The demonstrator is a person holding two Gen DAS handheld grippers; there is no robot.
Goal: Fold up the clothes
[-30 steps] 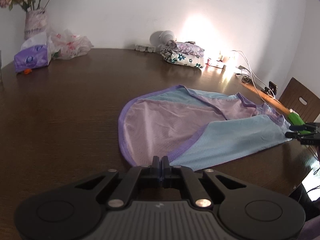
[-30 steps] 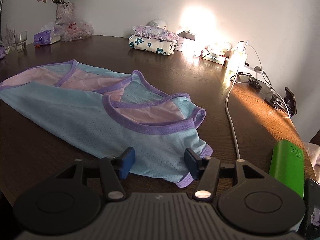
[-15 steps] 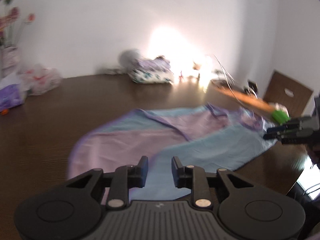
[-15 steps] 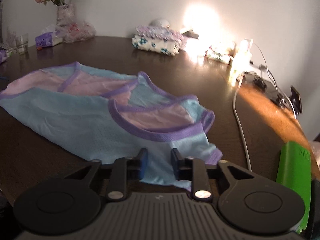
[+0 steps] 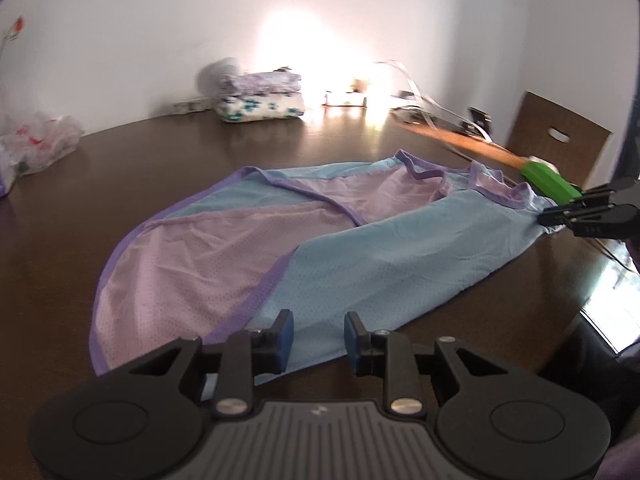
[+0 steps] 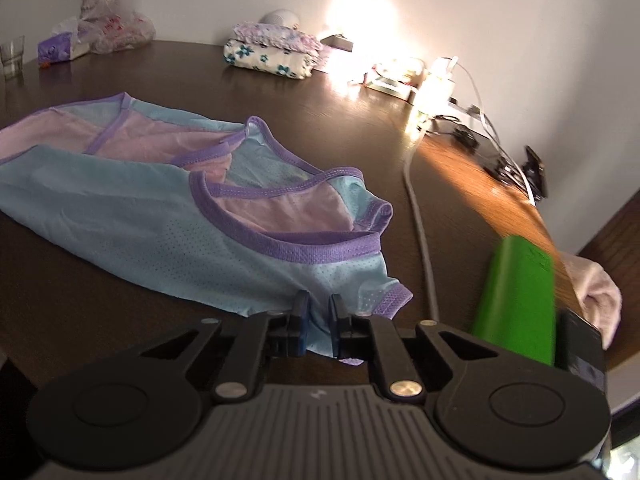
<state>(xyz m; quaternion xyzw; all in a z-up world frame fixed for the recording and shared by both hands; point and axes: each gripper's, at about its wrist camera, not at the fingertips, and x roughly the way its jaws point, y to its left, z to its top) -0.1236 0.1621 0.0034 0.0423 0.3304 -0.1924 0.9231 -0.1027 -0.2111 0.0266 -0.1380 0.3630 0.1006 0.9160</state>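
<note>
We see the garment (image 5: 320, 248) lying lengthwise on the table (image 5: 160, 152) — right gripper (image 6: 318, 320) pinching its shoulder end, left gripper (image 5: 318, 336) gaping over the hem end.

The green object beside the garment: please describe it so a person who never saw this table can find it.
On the dark wooden table, go to the shoulder end of the blue and purple top and past the white cable. The green object lies there, the only bright, solid-green thing, unlike the floral folded clothes at the wall.
</note>
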